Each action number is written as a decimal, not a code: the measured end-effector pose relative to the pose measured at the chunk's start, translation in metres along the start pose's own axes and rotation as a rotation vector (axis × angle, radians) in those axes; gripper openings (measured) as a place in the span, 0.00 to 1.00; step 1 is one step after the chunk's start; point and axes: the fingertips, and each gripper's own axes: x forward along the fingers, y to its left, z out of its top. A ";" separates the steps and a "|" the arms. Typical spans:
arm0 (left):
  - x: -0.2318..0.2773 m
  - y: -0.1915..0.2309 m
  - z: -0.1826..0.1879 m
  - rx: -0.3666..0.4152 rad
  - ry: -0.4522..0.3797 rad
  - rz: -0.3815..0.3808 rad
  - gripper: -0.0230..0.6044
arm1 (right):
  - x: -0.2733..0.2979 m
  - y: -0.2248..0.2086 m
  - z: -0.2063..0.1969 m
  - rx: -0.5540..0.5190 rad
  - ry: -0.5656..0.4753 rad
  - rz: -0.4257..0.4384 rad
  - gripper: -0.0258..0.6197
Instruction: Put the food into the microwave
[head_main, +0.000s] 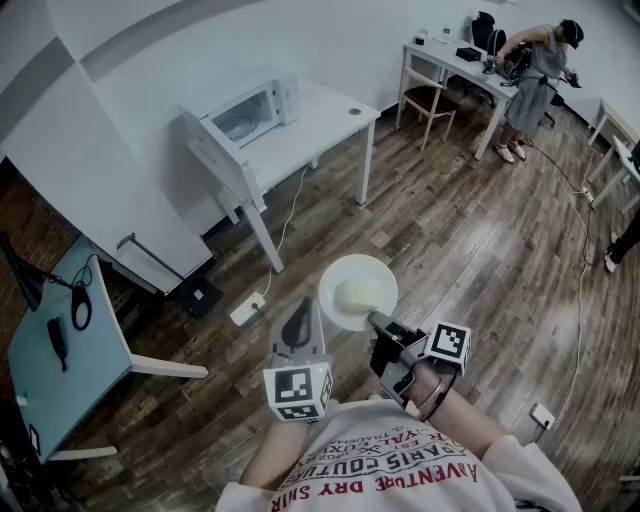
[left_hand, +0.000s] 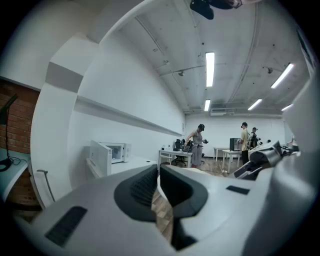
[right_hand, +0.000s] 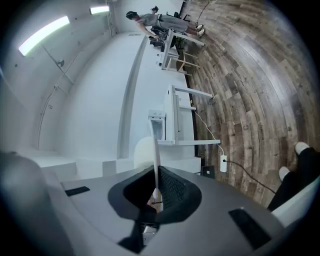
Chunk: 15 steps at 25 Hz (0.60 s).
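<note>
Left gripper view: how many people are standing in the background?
3: one person at the middle desks, a second person further right, a third person right beside. More may be hidden.

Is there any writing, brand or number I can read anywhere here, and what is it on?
"AVENTURE DRY SHIR": on the person's shirt, upside down in the head view, cut off at both ends.
"ARIS COUTUR": same shirt, the line above, only partly readable.
Smaller shirt print: too blurred to read.
marker cubes: black-and-white patterns, no words.
microwave and plate: no readable label.
</note>
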 end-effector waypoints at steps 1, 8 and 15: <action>0.000 0.000 0.000 0.000 -0.001 -0.003 0.07 | 0.000 0.000 -0.001 0.001 0.000 0.001 0.07; 0.000 0.008 -0.001 -0.003 0.003 -0.025 0.07 | 0.005 0.002 -0.006 0.012 -0.026 0.005 0.07; -0.002 0.031 -0.008 -0.008 0.011 -0.070 0.07 | 0.022 0.000 -0.020 -0.005 -0.061 -0.004 0.07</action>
